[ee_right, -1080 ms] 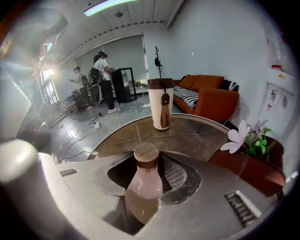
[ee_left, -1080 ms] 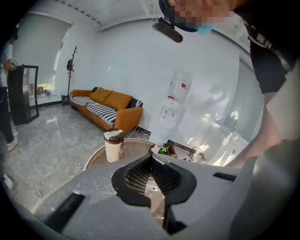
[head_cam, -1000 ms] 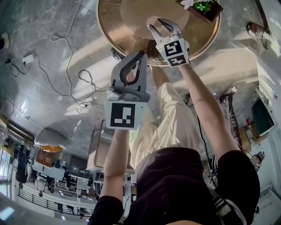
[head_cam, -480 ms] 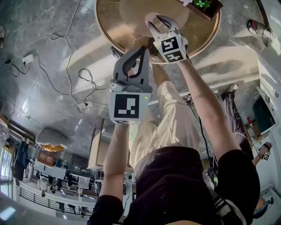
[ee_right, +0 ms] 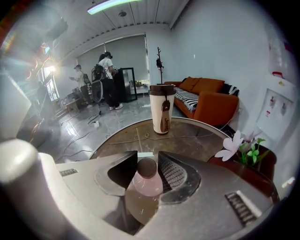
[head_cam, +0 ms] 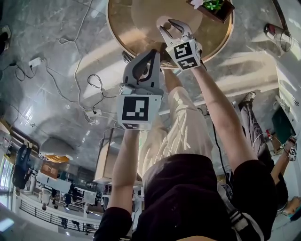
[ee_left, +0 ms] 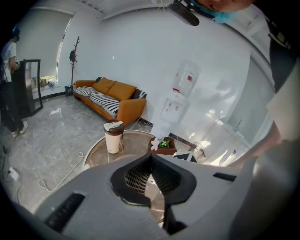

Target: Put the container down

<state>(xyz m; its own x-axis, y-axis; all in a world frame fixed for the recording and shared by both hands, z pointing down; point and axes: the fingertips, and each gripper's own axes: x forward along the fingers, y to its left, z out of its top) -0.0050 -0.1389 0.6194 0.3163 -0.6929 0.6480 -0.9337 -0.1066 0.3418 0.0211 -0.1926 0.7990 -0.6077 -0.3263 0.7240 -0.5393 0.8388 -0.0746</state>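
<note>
My right gripper [head_cam: 170, 27] is over the round glass-topped table [head_cam: 127, 23], shut on a small pale pink bottle [head_cam: 164, 22] with a brown cap. In the right gripper view the bottle [ee_right: 145, 185] stands upright between the jaws of that gripper [ee_right: 143, 155], cap towards the tips, above the table [ee_right: 117, 143]. My left gripper [head_cam: 151, 54] hovers just off the table's near edge, shut and holding nothing. In the left gripper view, its tips [ee_left: 151, 158] meet.
A tall cream tumbler [ee_right: 161, 108] with a brown lid stands on the table's far side. A brown planter [head_cam: 214, 9] with a white flower sits at the table's right edge. Cables [head_cam: 89, 84] trail over the grey floor. An orange sofa [ee_left: 112, 96] and a water dispenser [ee_left: 176, 93] line the wall.
The left gripper has crept slightly up towards the table edge. The right gripper still holds the bottle in about the same spot over the table.
</note>
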